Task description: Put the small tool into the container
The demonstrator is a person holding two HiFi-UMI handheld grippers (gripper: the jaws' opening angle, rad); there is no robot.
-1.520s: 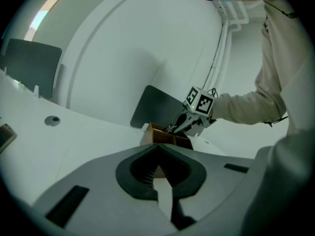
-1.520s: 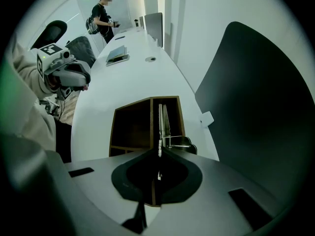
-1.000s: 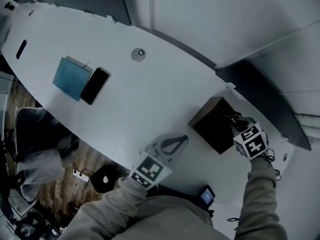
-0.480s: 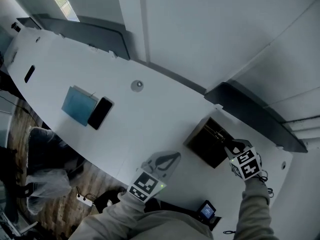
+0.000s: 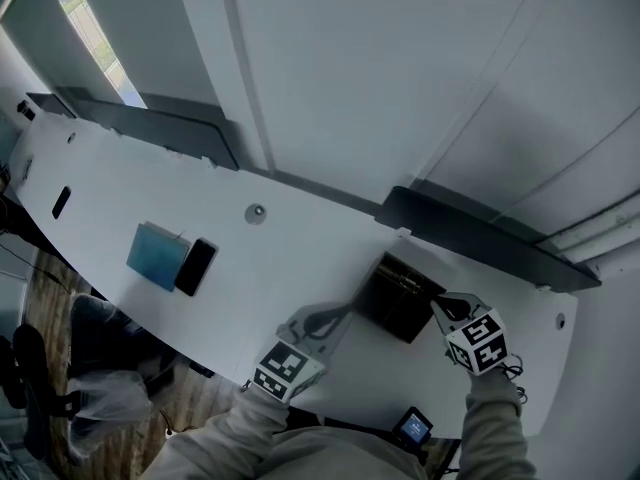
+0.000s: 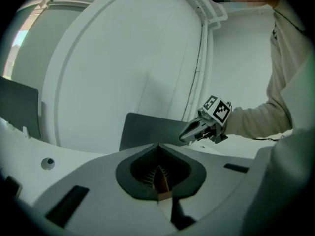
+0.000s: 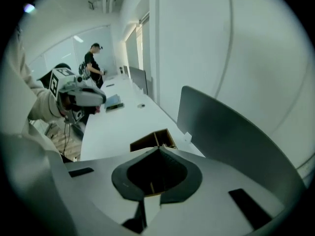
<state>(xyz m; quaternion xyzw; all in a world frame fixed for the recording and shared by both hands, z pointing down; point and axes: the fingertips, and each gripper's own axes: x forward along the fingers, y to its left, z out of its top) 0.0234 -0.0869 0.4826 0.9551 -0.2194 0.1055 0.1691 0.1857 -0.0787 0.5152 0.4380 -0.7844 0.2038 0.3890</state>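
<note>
Although the small tool cannot be picked out in any view, the container (image 5: pixel 398 303) it belongs in is plain to see. It sits on the white table (image 5: pixel 300 258) between your two grippers. It is an open-topped rectangular box, dark brown inside, with thin walls and paler brown edges. In the right gripper view (image 7: pixel 147 140) a thin divider cuts off a narrow strip along one side. A few pale specks by its far wall are too small to identify.

Your right gripper (image 5: pixel 438 306) has its tips just beside the box's right rim; whether they touch it is unclear. Its jaws meet at a point (image 7: pixel 158 148) with nothing between them. Your left gripper (image 5: pixel 340 310) lies just beside the box's left edge, its jaws likewise closed and empty (image 6: pixel 158 145).

Further left on the smooth tabletop, well apart from the box, a blue notebook (image 5: pixel 158 256) lies against a black phone (image 5: pixel 195 266). A dark grey partition (image 5: pixel 470 238) stands along the table's far edge.
</note>
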